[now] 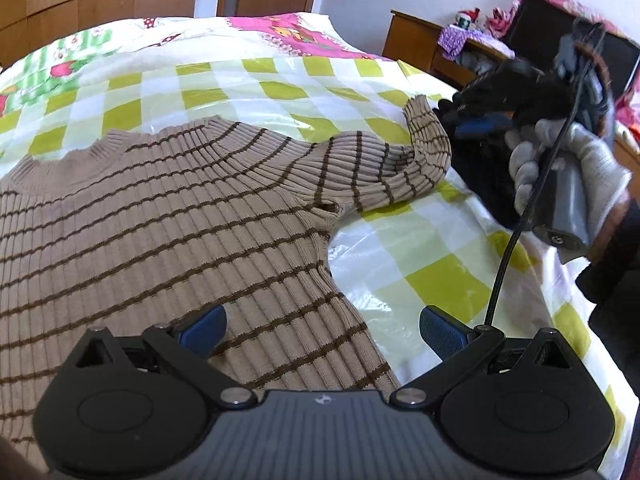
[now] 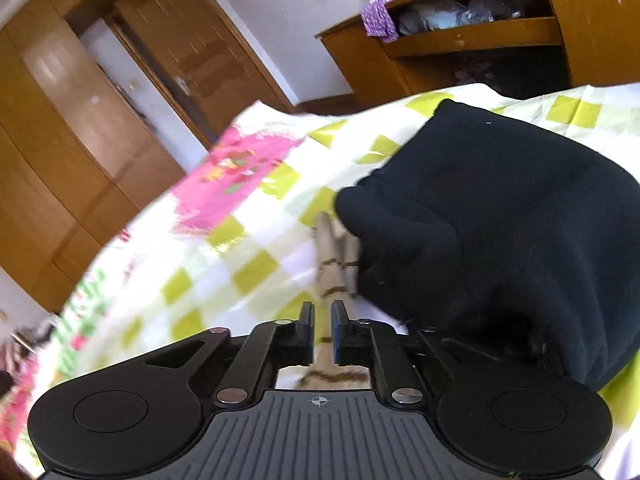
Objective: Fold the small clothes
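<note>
A tan ribbed sweater with thin brown stripes (image 1: pixel 160 216) lies flat on the bed in the left wrist view. Its right sleeve (image 1: pixel 400 160) bends upward, the cuff rising to my right gripper (image 1: pixel 454 114), which a gloved hand (image 1: pixel 560 160) holds. In the right wrist view that gripper (image 2: pixel 322 308) has its jaws nearly together with the striped sleeve (image 2: pixel 334 264) pinched between them. My left gripper (image 1: pixel 320 320) hovers over the sweater's lower side seam, its jaws wide apart and holding nothing.
A shiny yellow-green and white checked cover (image 1: pixel 400 240) is spread over the bed. A black garment (image 2: pixel 500 220) is heaped just right of the sleeve. A black cable (image 1: pixel 516 232) hangs from the right gripper. A wooden desk (image 2: pixel 480 40) and wardrobe (image 2: pixel 60 120) stand beyond the bed.
</note>
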Available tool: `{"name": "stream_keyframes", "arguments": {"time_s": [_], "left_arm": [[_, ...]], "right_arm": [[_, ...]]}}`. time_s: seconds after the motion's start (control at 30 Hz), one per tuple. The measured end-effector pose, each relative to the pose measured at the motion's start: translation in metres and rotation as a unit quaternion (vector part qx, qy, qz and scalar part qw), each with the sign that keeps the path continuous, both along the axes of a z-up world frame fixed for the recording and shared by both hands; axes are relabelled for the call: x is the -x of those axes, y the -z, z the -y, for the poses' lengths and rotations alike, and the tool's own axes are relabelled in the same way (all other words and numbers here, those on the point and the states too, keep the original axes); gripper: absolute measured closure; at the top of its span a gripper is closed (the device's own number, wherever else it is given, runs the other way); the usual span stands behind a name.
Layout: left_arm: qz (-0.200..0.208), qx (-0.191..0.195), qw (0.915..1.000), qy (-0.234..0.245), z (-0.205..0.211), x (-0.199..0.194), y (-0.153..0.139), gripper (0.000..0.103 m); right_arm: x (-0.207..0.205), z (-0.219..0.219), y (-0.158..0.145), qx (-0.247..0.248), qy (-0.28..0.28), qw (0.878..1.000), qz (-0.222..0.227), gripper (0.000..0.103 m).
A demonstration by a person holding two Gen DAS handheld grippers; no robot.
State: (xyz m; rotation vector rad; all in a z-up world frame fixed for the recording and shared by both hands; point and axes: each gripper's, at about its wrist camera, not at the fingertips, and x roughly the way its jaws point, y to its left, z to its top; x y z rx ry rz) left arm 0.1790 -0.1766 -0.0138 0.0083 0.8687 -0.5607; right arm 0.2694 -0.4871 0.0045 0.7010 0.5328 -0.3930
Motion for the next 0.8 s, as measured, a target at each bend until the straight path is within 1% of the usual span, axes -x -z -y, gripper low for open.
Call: {"name": "stream_keyframes", "arguments": {"time_s": [0.07,0.17,0.23,0.3,0.37,0.43,0.5,0.57,0.63,0.67,0.8], "left_arm": [[-0.002,0.001,1.0000,-0.002,0.002,-0.003,0.002,0.000],[-0.003,0.001,1.0000,-0.002,0.007,-0.008,0.004,0.000],[-0.003,0.003,1.0000,0.000,0.010,-0.010,0.005,0.000],[-0.001,0.003,1.0000,0.003,0.014,-0.012,0.005,0.000],[-0.001,0.002,1.0000,0.004,0.017,-0.013,0.006,0.000],[0.002,-0.002,1.0000,0.002,0.019,-0.014,0.006,0.000],[0.014,-0.008,0.9999,-0.003,0.019,-0.014,0.004,0.000],[0.029,-0.015,0.9994,-0.015,0.017,-0.014,0.000,0.000],[0.043,-0.018,0.9983,-0.034,0.011,-0.014,-0.005,0.000],[0.047,-0.018,0.9977,-0.046,0.006,-0.015,-0.007,0.000],[0.055,-0.008,0.9910,-0.122,-0.024,-0.021,-0.012,0.000]], "right_arm": [[-0.011,0.005,0.006,-0.002,-0.002,1.000,-0.021,0.084],[-0.020,0.000,0.012,0.019,-0.007,0.999,-0.043,0.083],[-0.029,0.000,0.017,0.022,-0.007,0.998,-0.057,0.083],[-0.030,-0.001,0.018,0.030,-0.001,0.998,-0.061,0.080],[-0.037,-0.002,0.018,0.044,-0.008,0.997,-0.067,0.080],[-0.044,-0.001,0.022,0.043,-0.022,0.996,-0.070,0.083],[-0.045,0.003,0.025,0.029,-0.029,0.997,-0.070,0.090],[-0.042,0.008,0.024,0.002,-0.034,0.998,-0.058,0.094],[-0.030,0.011,0.017,-0.026,-0.037,0.998,-0.032,0.094],[-0.025,0.011,0.012,-0.033,-0.038,0.998,-0.021,0.094],[0.003,0.005,-0.019,-0.029,-0.046,0.998,0.033,0.095]]}}
